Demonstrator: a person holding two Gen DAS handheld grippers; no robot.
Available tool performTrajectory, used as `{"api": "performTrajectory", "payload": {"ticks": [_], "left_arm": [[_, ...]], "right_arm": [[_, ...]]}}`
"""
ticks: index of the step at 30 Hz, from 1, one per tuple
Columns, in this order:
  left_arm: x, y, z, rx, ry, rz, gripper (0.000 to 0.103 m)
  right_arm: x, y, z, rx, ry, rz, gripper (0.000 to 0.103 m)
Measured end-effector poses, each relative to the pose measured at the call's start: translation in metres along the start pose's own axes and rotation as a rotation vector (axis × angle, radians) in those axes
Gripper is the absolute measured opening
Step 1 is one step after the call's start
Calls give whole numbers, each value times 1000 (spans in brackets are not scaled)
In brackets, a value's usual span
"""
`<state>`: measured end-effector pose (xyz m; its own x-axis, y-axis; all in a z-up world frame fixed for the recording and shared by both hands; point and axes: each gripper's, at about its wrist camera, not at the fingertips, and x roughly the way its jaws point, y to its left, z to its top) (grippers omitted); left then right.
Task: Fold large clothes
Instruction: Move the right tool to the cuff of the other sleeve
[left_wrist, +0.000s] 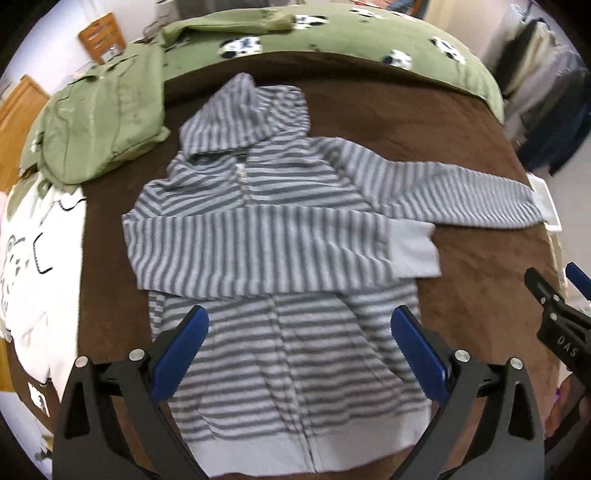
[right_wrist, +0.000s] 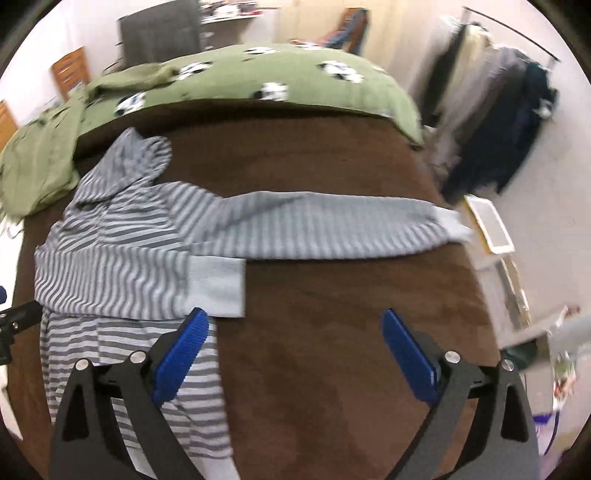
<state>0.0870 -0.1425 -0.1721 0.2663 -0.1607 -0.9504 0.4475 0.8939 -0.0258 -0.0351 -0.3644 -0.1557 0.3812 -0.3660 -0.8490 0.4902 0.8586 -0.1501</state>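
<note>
Striped hoodie (left_wrist: 280, 258) lies flat on the brown bed (left_wrist: 461, 122), hood far. One sleeve folded across chest, cuff (right_wrist: 216, 286) at right; other sleeve stretched right. Left gripper (left_wrist: 299, 347) fingers open above hem. Right gripper (right_wrist: 295, 354) fingers open, empty, near cuff.
</note>
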Motion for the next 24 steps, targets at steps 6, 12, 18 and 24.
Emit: {"api": "performTrajectory", "payload": {"ticks": [6, 12, 18, 24], "left_arm": [[19, -28, 24, 20, -20, -25, 97], [56, -65, 72, 21, -112, -58, 97], [125, -116, 104, 63, -135, -129, 97], [203, -132, 122, -46, -57, -111, 97]], "right_arm": [[8, -39, -4, 44, -11, -80, 94], [38, -105, 19, 108, -2, -104, 92], [113, -191, 48, 108, 8, -141, 89], [193, -281, 69, 123, 43, -138, 81]]}}
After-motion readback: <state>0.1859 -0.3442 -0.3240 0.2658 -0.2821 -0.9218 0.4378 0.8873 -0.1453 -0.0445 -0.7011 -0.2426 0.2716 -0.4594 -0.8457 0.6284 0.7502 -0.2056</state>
